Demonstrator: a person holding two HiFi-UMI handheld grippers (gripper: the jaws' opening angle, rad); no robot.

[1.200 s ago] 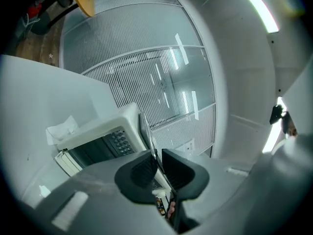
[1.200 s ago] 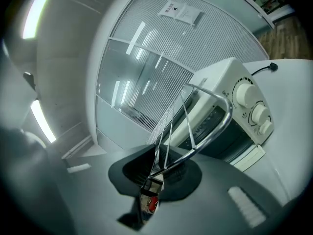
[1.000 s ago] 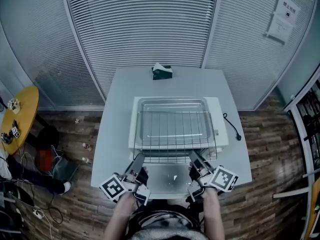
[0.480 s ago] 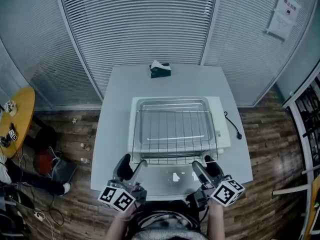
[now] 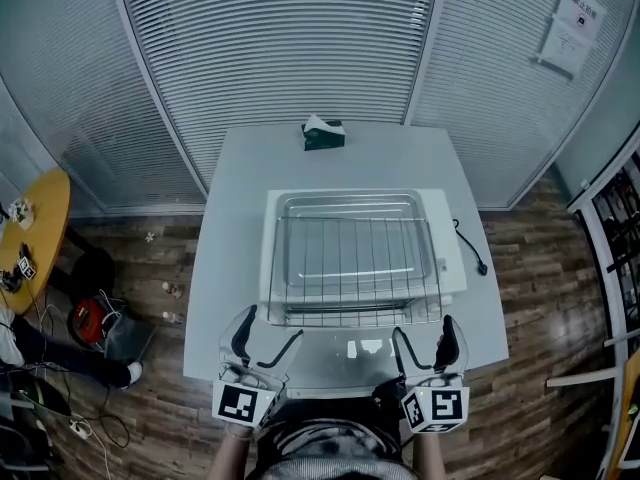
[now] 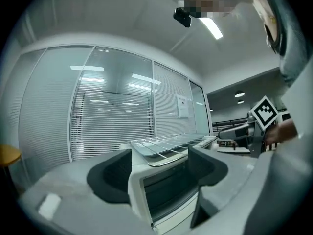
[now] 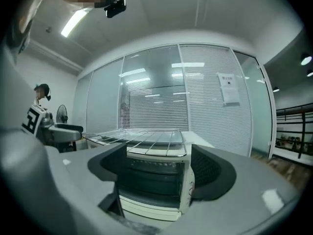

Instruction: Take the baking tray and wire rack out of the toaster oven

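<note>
Glass walls hung with slatted blinds close off the room behind a pale table (image 5: 230, 268) that stands on a wood-plank floor. A white toaster oven (image 5: 452, 268) sits in the middle of the table with its glass door (image 5: 350, 353) folded down flat toward the person. The baking tray (image 5: 345, 204) lies on the oven's roof, not inside it. The wire rack (image 5: 350, 268) rests in and over the tray, its front wires reaching just past the oven's front edge. Through the open front, the right gripper view shows only a dark cavity, and what it holds cannot be made out. A small tissue box (image 5: 323, 135) stands at the table's far edge, and a black power cord (image 5: 470, 248) lies on the table just right of the oven. The left gripper (image 5: 272, 326) and the right gripper (image 5: 422, 326) hang level above the lowered door, one at each front corner. Both claws have just been opening and now gape wide, with nothing pressed between their pads. Each gripper's own view shows only the oven front beyond the spread jaws.
</note>
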